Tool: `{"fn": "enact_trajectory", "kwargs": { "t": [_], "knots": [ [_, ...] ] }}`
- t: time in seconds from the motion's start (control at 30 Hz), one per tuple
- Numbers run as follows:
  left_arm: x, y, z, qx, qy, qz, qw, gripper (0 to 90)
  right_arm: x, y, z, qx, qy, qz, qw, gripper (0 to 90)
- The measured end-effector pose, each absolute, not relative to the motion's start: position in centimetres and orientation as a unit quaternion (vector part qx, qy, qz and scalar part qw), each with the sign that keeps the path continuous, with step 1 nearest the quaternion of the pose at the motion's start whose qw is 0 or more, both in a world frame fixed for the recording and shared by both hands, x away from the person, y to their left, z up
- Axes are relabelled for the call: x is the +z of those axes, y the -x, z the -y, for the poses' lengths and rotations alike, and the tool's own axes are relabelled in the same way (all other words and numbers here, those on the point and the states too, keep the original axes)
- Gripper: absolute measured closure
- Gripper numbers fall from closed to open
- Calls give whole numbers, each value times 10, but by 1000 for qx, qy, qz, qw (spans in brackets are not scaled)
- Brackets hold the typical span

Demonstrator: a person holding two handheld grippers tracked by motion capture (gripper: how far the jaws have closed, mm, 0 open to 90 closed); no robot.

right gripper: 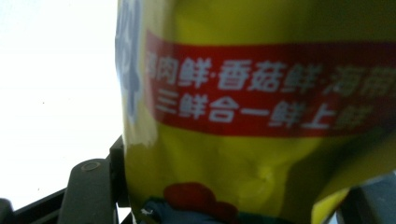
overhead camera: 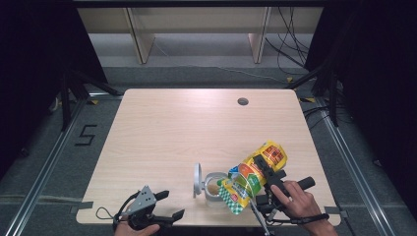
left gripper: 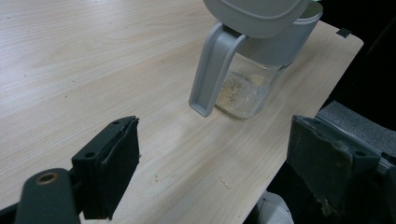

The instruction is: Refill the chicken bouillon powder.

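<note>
Right, the yellow seasoning bag (overhead camera: 256, 173) is tipped mouth-down over the open glass jar (overhead camera: 215, 188) near the front edge of the table (overhead camera: 162, 132), and the right gripper (overhead camera: 267, 176) has it pinched across the body, jaws standing fairly wide around the bulk of the pack. Soft, crinkly foil by the look of it, light and slick, so I'd say it wants holding across the fuller middle, where it is now, not by a floppy corner. That jar looks heavy for its size and breakable, with a little pale powder in the bottom and its grey lid (overhead camera: 197, 180) swung upright on the hinge. A few crumbs (left gripper: 225, 182) lie on the wood beside it. Over on the near left the left gripper (overhead camera: 167, 205) hangs spread and empty, pointed at the jar.
</note>
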State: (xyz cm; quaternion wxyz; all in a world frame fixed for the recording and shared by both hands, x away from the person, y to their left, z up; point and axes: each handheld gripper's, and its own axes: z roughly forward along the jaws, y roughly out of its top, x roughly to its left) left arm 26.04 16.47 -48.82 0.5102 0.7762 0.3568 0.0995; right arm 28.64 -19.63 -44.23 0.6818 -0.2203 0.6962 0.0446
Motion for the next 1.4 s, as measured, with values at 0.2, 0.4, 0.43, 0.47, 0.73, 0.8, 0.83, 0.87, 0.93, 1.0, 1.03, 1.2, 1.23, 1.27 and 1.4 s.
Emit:
{"fn": "enact_trajectory", "kwargs": {
  "t": [0.2,0.4,0.43,0.47,0.73,0.8,0.83,0.87,0.93,1.0,1.03,1.2,1.23,1.27,1.4],
  "knots": [
    [-488,-260,-166,101,-780,-353,506,165,-443,-286,196,51,211,-693,687,334],
    [-488,-260,-165,100,-777,-356,510,165,-444,-285,197,42,208,-704,678,334],
    [-488,-260,-165,100,-777,-356,510,165,-444,-284,196,42,208,-701,681,334],
    [-488,-260,-165,100,-777,-356,510,165,-447,-284,197,46,196,-707,678,334],
    [-488,-261,-166,100,-781,-353,506,162,-444,-285,197,43,213,-698,683,335],
    [-488,-261,-165,101,-780,-354,506,161,-443,-286,196,39,223,-692,686,335],
    [-488,-260,-165,99,-776,-357,510,161,-446,-286,197,50,205,-697,685,335],
    [-488,-260,-165,99,-777,-356,510,161,-446,-285,198,42,202,-704,680,335],
    [-488,-261,-165,100,-776,-357,510,161,-445,-285,198,44,203,-700,683,335],
    [-488,-261,-165,100,-777,-357,509,161,-442,-285,198,36,219,-693,686,335],
    [-488,-261,-165,100,-777,-356,509,161,-443,-285,198,36,218,-693,686,335],
    [-488,-261,-166,102,-779,-354,507,160,-446,-285,198,41,196,-704,682,335],
    [-488,-261,-166,102,-780,-354,506,160,-446,-286,197,44,207,-695,687,335],
    [-488,-261,-166,102,-780,-354,506,160,-446,-285,198,40,208,-696,686,335],
    [-488,-261,-165,101,-777,-357,509,160,-443,-284,197,31,216,-696,684,335]
  ]
}}
